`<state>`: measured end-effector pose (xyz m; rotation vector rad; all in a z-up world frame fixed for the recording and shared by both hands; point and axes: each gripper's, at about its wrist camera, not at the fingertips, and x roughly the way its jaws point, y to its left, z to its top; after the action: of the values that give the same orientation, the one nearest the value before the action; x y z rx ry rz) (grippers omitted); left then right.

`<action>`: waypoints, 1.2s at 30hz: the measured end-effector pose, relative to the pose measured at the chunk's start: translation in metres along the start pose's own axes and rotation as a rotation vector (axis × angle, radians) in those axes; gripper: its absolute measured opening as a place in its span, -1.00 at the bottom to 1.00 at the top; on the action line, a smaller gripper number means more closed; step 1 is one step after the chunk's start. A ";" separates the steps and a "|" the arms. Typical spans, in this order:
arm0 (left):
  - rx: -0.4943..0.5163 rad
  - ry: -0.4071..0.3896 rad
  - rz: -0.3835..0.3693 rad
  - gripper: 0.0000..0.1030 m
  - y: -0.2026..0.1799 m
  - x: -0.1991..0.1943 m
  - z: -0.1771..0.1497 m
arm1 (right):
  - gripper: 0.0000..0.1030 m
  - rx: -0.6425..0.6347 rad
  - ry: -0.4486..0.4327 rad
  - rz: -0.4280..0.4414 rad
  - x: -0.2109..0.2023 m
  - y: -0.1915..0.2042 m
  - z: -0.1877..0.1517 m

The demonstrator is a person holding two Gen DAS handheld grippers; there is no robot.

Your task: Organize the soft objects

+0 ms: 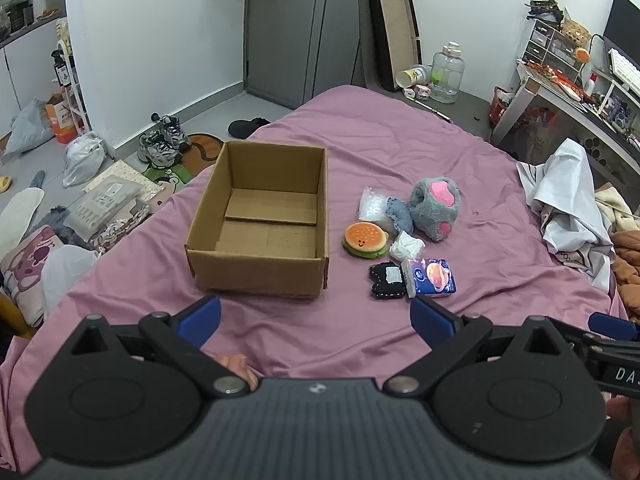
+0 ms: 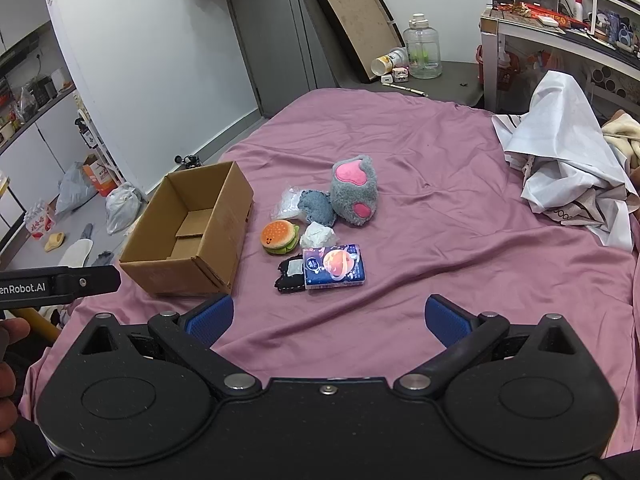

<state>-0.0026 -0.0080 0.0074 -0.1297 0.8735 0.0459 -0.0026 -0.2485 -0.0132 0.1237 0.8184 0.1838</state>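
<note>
An open cardboard box [image 1: 258, 216] sits on the pink bedsheet [image 1: 400, 140], toward the bed's left edge, and its inside holds nothing but its own bottom flaps. Just to its right the soft things lie in a loose cluster nearer the middle of the bed. A burger plush [image 1: 365, 239] lies closest to the box. A grey paw plush [image 1: 436, 208] with pink pads is farthest from the box, and a blue denim piece [image 1: 400, 216] leans against it, overlapping what looks like a clear plastic bag [image 1: 373, 204]. A crumpled white tissue [image 1: 406, 245] sits between these and the blue tissue pack [image 1: 433, 278], which rests partly over a black stitched pouch [image 1: 386, 281].

The left gripper [image 1: 315, 316] hovers over the near edge of the bed with its blue fingers spread wide and nothing between them. The right gripper [image 2: 329, 316] hangs likewise over the near edge, its fingers parted and bare. Rumpled white bedding [image 2: 568, 160] is heaped at the bed's right edge.
</note>
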 end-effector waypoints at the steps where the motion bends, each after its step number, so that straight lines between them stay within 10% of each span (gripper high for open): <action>1: -0.003 0.000 0.000 0.95 0.000 -0.001 0.000 | 1.00 0.000 -0.001 0.000 0.000 0.000 0.000; 36: 0.005 -0.007 -0.018 0.95 -0.001 0.000 -0.001 | 1.00 0.008 0.009 0.004 0.003 -0.001 0.002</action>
<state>-0.0036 -0.0095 0.0069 -0.1329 0.8649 0.0281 0.0009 -0.2490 -0.0140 0.1314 0.8279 0.1847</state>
